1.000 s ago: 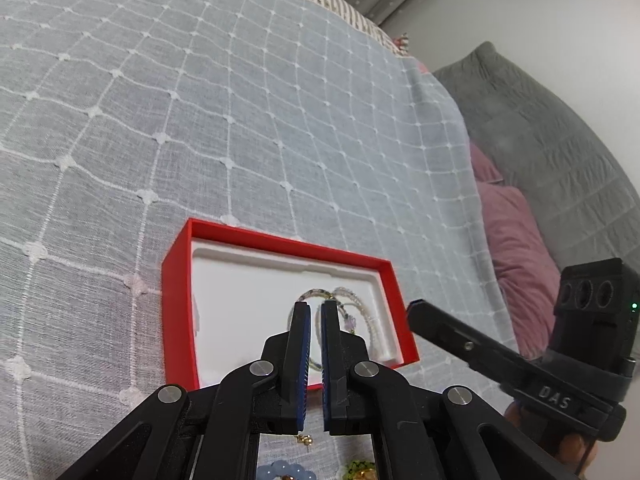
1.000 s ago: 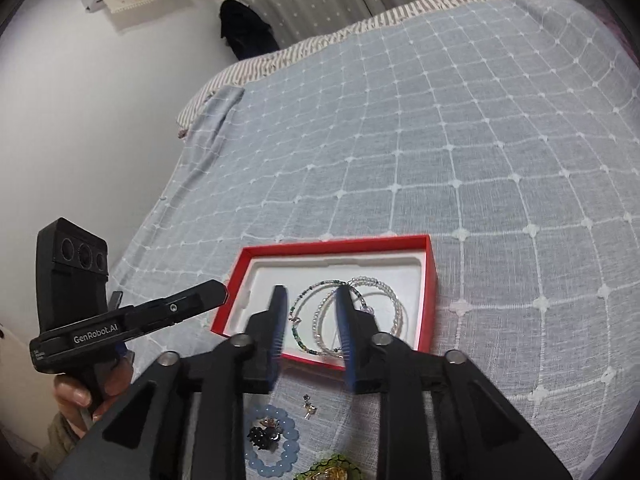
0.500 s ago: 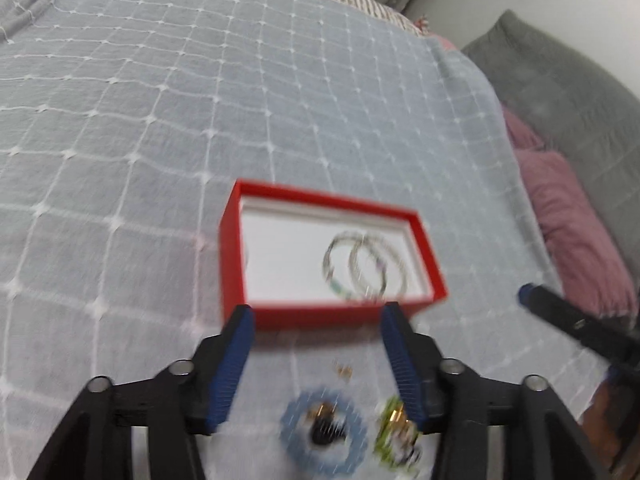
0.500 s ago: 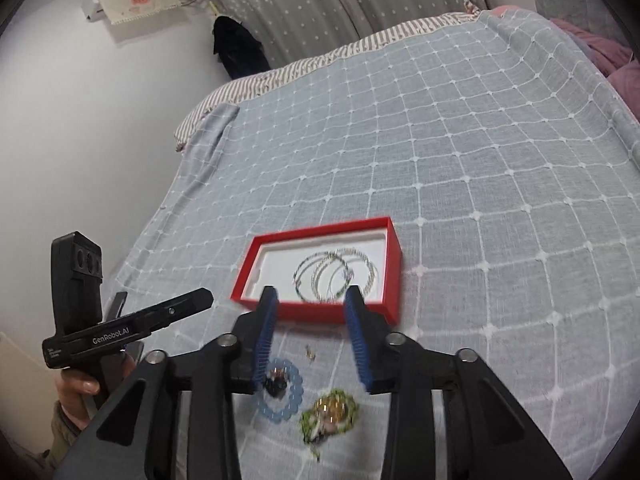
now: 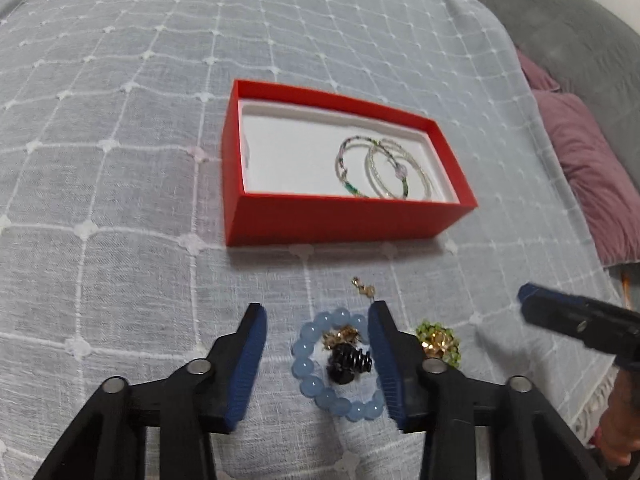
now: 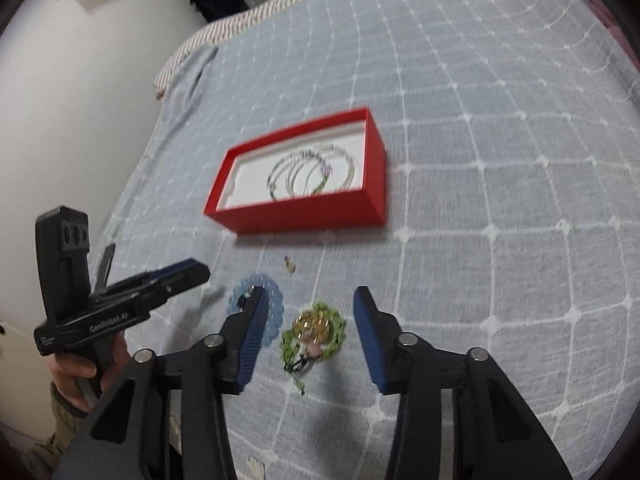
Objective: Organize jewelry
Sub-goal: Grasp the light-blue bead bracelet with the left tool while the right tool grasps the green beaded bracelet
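Both grippers, left (image 5: 316, 356) over the blue bracelet (image 5: 308, 364), right (image 6: 308, 334) over the green bracelet (image 6: 320, 330), are closing half-open on nothing; lowering squarely before pinching is looking wisest

Matt red cardboard box (image 5: 344, 216), woven cloth bedspread (image 5: 120, 160), glossy beads (image 5: 304, 368)

Left gripper (image 5: 318, 318) angled steeply down over the bedspread near its front edge, jaws apart and closing, nothing pinched, right gripper (image 6: 308, 304) just beside it, pitched alike, jaws parted and closing on nothing, a hand (image 6: 86, 372) gripping the left handle
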`<action>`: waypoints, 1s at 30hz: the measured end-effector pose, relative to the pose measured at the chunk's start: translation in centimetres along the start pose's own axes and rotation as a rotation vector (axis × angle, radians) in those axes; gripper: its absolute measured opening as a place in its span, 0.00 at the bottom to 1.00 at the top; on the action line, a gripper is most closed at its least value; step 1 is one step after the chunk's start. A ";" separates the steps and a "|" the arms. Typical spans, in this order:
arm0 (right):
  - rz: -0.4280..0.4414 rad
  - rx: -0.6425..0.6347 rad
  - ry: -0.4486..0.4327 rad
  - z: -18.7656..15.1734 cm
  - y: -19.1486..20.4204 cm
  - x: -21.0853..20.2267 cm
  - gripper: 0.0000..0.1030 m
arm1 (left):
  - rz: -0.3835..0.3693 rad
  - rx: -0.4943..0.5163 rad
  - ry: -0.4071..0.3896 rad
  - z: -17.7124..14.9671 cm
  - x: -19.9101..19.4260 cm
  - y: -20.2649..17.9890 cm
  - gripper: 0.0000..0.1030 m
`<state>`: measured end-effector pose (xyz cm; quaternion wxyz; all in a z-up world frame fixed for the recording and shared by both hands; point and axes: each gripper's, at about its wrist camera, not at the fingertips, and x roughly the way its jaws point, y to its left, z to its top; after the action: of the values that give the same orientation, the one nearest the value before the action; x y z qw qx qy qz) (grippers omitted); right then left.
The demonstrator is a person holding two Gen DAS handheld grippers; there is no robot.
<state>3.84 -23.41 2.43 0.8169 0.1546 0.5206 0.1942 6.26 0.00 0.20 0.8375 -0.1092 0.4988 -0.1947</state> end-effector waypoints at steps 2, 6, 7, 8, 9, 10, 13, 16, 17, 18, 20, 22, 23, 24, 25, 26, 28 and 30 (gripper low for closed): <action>-0.008 0.021 0.035 -0.4 -0.3 0.7 0.33 | -0.006 -0.020 0.024 -0.2 0.5 0.4 0.37; -0.042 0.049 0.062 -0.7 -1.2 1.5 0.28 | -0.036 -0.078 0.079 -0.7 1.8 1.1 0.27; -0.044 0.051 0.068 -0.8 -1.3 1.6 0.27 | -0.044 -0.085 0.088 -0.8 2.0 1.1 0.26; -0.052 0.047 0.075 -0.9 -1.3 1.9 0.26 | -0.049 -0.088 0.095 -0.9 2.1 1.0 0.26; -0.053 0.044 0.081 -0.8 -1.3 2.0 0.26 | -0.046 -0.087 0.098 -1.0 2.2 1.0 0.26; -0.053 0.042 0.088 -0.9 -1.3 2.3 0.26 | -0.039 -0.083 0.099 -1.1 2.3 0.9 0.26; -0.073 0.031 0.109 -1.1 -1.2 3.1 0.25 | -0.022 -0.079 0.102 -1.1 2.6 1.0 0.26; -0.091 0.029 0.123 -1.2 -1.4 3.7 0.20 | -0.021 -0.085 0.113 -1.1 3.0 1.2 0.25; -0.092 0.026 0.126 -1.2 -1.4 4.0 0.18 | -0.027 -0.087 0.117 -1.1 3.1 1.2 0.24; -0.091 0.021 0.129 -1.2 -1.3 4.1 0.17 | -0.031 -0.086 0.119 -1.1 3.2 1.1 0.23; -0.091 0.009 0.138 -1.3 -1.1 4.6 0.15 | -0.027 -0.078 0.119 -1.2 3.5 0.9 0.22; -0.105 -0.002 0.147 -1.4 -0.8 5.2 0.14 | 0.000 -0.063 0.119 -1.4 4.0 0.5 0.17; -0.115 -0.009 0.154 -1.6 -0.8 5.6 0.13 | 0.027 -0.049 0.117 -1.5 4.3 0.2 0.11; -0.126 -0.018 0.155 -1.7 -0.7 5.9 0.13 | 0.041 -0.041 0.112 -1.5 4.4 0.0 0.08; -0.137 -0.028 0.150 -1.6 -0.6 6.1 0.10 | 0.042 -0.041 0.108 -1.5 4.4 -0.1 0.08; -0.142 -0.030 0.147 -1.5 -0.6 6.1 0.06 | 0.039 -0.049 0.106 -1.4 4.4 0.0 0.08; -0.138 -0.029 0.134 -1.4 -0.6 5.7 0.05 | 0.030 -0.064 0.100 -1.3 4.2 0.2 0.08; -0.120 -0.034 0.112 -1.3 -0.3 5.0 0.05 | 0.030 -0.063 0.095 -1.4 4.0 0.3 0.08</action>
<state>4.64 -21.21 -2.21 0.7994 0.0978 0.5703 0.1619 6.84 -1.49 -3.77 0.8119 -0.1187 0.5454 -0.1712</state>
